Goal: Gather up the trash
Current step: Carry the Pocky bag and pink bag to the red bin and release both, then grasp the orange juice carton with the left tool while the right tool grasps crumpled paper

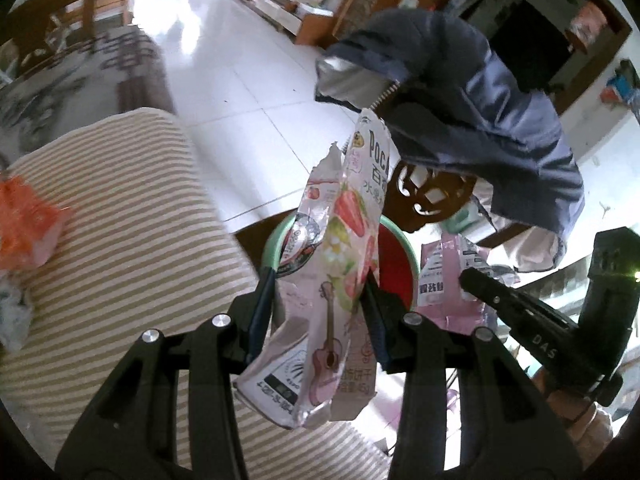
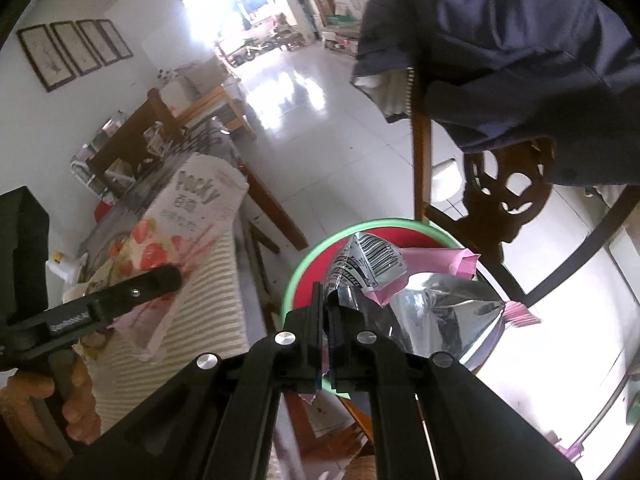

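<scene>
A flattened pink Pocky strawberry box (image 1: pixel 344 216) stands upright between the fingers of my left gripper (image 1: pixel 318 280), which is shut on it. Just beyond it is a round bin with a green rim (image 1: pixel 270 248) and a red inside. My right gripper (image 2: pixel 328 304) is shut on a crumpled silver and pink foil wrapper (image 2: pixel 440 312), held over the bin's green rim (image 2: pixel 372 224). The right wrist view also shows the Pocky box (image 2: pixel 188 216) at the left, with one finger (image 2: pixel 160 280) of the left gripper across it. The wrapper (image 1: pixel 444 280) shows at the right of the left wrist view.
A table under a striped cloth (image 1: pixel 120 240) lies at the left, with an orange packet (image 1: pixel 24 216) on it. A blue jacket (image 1: pixel 460 92) hangs over a carved wooden chair (image 2: pixel 504 200) right behind the bin. Beyond is white tiled floor (image 1: pixel 240 80). A hand (image 2: pixel 76 400) holds the left gripper.
</scene>
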Demonstrator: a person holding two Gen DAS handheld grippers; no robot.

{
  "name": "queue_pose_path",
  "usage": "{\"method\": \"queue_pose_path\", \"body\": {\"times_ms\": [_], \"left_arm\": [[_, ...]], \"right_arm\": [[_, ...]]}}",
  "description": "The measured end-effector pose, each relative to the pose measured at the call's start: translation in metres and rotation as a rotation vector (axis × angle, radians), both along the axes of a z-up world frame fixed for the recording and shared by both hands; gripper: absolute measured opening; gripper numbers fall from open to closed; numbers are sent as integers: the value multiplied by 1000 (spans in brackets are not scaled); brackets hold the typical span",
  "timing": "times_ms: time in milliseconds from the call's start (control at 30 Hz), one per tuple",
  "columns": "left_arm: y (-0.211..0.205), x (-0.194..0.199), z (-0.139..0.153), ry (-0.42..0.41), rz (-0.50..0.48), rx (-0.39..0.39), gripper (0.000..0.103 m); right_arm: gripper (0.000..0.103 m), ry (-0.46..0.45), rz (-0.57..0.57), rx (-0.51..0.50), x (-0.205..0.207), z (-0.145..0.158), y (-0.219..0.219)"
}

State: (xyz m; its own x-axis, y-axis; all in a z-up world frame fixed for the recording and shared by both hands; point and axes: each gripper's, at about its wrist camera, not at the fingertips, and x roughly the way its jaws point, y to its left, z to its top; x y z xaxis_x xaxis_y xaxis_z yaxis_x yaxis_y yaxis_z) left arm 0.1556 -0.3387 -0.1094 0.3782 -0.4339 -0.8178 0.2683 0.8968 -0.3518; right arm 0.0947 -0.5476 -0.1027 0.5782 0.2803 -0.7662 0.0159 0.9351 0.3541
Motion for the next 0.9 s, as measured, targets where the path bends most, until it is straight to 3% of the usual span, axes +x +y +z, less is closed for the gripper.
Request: {"method": "queue_pose_path", "body": {"times_ms": [67, 133, 167, 200, 233, 267, 433, 900], "left_arm": [[-13, 4, -4, 17, -27, 0, 42], [-20, 6, -7, 27, -33, 4, 58], [-21, 5, -7, 16, -24, -1, 69], [-20, 4, -6, 7, -18, 0, 70], [-20, 4, -6, 5, -16, 5, 71], [-19, 4, -5, 5, -13, 11, 71], [-1, 2, 2, -12, 31, 21, 73], [57, -29, 2, -10, 134, 5, 75]], "right_arm": [[5, 2, -6, 4, 3, 0, -8], [6, 3, 7, 17, 8, -2, -12], [14, 7, 14, 18, 10, -3, -12], [21, 9, 12, 11, 12, -3, -13], [41, 2, 5, 12, 12, -4, -13], [51, -6, -5, 16, 12, -5, -14], [59, 5, -15, 24, 17, -8, -13], [64, 5, 8, 13, 19, -4, 27]]}}
